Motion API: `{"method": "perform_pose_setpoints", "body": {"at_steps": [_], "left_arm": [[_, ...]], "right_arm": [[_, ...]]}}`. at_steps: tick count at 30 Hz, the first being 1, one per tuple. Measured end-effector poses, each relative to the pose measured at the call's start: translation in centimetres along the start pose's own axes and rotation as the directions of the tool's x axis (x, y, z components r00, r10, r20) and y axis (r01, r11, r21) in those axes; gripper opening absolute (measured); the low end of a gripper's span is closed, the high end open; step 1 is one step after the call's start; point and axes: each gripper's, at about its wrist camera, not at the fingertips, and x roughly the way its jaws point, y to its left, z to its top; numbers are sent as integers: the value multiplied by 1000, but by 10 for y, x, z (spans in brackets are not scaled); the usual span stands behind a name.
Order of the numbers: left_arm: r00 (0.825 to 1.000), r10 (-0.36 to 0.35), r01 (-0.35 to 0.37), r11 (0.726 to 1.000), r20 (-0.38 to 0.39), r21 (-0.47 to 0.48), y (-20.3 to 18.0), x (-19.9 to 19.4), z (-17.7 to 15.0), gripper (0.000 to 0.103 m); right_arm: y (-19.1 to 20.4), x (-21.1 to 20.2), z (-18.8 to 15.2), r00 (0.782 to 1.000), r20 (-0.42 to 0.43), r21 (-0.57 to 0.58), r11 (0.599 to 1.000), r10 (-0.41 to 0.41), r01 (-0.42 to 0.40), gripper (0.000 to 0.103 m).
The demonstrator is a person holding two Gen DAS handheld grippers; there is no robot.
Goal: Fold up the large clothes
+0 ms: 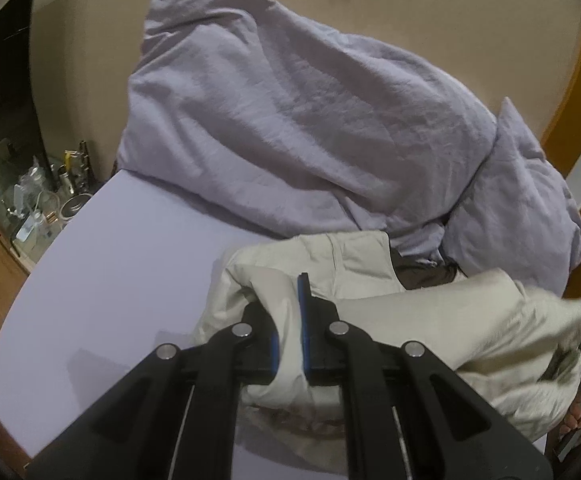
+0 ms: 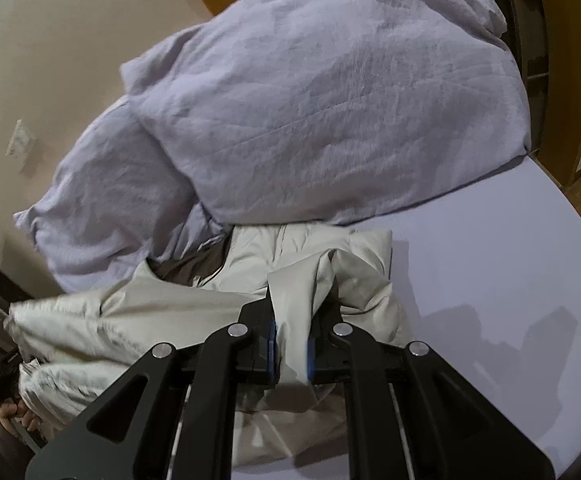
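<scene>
A: What is around the work place?

B: A lavender duvet (image 1: 290,120) is piled at the far side of the bed (image 1: 110,260), and a pillow (image 1: 522,200) of the same colour leans beside it; they lie just behind the garment and touch its far edge. On the left, beside the bed, a low shelf (image 1: 30,200) carries small bottles and jars; the wall is beige.

A: And where is the cloth?

B: The cream jacket (image 1: 430,320) is bunched on the bed sheet, partly raised; its dark lining shows near the duvet.

A: What do the 2 grippers do?

B: The left gripper (image 1: 288,344) is clamped on a fold of the jacket; fabric fills the gap between its blue pads. The right gripper (image 2: 290,344) pinches another fold in the same way. In the right wrist view, fingers (image 2: 10,412) of a hand show at the lower left edge.
</scene>
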Motion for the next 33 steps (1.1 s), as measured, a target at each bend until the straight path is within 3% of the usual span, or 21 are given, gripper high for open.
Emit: {"method": "perform_pose_setpoints", "body": {"at_steps": [17, 23, 26, 28, 30, 33], "left_arm": [[993, 41, -43, 999, -109, -9, -3, 131, 37, 9], [988, 40, -47, 998, -149, -39, -1, 154, 43, 18], [987, 20, -30, 998, -159, -55, 0, 154, 47, 31], [989, 16, -24, 998, -144, -51, -2, 148, 50, 51], [995, 59, -60, 998, -85, -15, -8, 134, 55, 71], [998, 53, -52, 998, -37, 41, -18, 112, 57, 72]], "right_arm": [[-9, 110, 33, 985, -77, 42, 986, -155, 158, 13], [-16, 111, 39, 987, -107, 88, 988, -120, 130, 28], [-13, 94, 39, 989, -67, 71, 988, -129, 134, 49], [-7, 80, 39, 989, -27, 46, 988, -146, 148, 66], [-2, 70, 37, 990, -12, 28, 990, -137, 137, 66], [8, 63, 29, 994, -23, 3, 994, -106, 106, 66]]}}
